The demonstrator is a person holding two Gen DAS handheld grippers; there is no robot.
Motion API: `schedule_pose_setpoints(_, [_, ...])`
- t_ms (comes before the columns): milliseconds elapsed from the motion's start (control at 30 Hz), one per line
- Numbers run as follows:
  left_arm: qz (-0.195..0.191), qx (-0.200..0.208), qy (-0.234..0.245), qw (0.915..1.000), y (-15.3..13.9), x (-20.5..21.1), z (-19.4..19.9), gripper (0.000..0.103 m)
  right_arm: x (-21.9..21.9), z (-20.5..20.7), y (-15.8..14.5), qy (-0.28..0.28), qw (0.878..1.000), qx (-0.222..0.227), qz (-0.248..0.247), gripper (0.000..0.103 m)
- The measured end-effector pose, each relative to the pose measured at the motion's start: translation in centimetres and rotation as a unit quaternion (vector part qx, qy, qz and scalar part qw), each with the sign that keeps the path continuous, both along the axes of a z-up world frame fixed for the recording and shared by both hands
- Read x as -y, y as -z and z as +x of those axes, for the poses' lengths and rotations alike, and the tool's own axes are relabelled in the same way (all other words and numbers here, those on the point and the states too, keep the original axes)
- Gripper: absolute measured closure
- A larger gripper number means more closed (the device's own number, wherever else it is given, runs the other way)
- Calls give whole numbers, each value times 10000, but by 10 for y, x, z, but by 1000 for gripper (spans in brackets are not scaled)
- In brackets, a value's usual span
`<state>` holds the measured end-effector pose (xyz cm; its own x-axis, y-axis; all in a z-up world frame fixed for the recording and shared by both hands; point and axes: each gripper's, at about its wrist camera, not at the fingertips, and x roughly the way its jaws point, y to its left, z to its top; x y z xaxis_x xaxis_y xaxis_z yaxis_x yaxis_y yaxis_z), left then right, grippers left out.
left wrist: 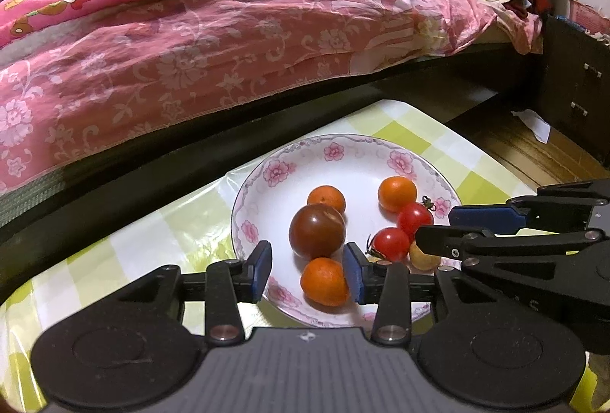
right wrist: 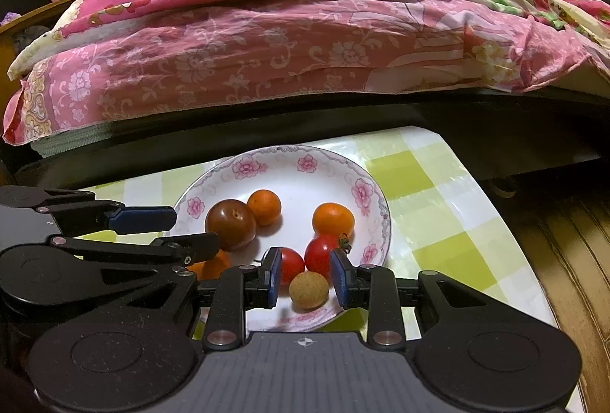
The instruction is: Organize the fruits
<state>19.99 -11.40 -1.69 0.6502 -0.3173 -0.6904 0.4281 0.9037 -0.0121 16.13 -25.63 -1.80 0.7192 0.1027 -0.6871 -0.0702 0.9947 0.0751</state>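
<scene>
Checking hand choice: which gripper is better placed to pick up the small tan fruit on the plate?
Right. The right gripper brackets the tan fruit; the left gripper brackets an orange instead.

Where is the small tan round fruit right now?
The small tan round fruit lies at the flowered white plate's near rim, between the right claw's blue pads, beside two red tomatoes.

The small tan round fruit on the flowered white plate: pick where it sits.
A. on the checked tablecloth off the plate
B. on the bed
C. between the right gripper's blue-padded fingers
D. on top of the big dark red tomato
C: the small tan round fruit lies on the flowered white plate, in the gap between the right gripper's fingers.
</scene>
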Motion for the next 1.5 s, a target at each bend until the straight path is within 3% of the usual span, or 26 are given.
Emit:
schedule_pose_setpoints(967, [54,78,-217,9997,-23,-12,-49,53,-16,-46,-18,51,10000,8,-11,76])
schedule_pose_setpoints(1267, [-63,70,-431,9990,-27,-21,-62,41,-18,-59,-20,88,9999,60,42,76])
schedule_pose_setpoints(1500, [55,126,-528,9985,-27,-25,-76,33,-19,-72,-20,135,9998,18,116,76])
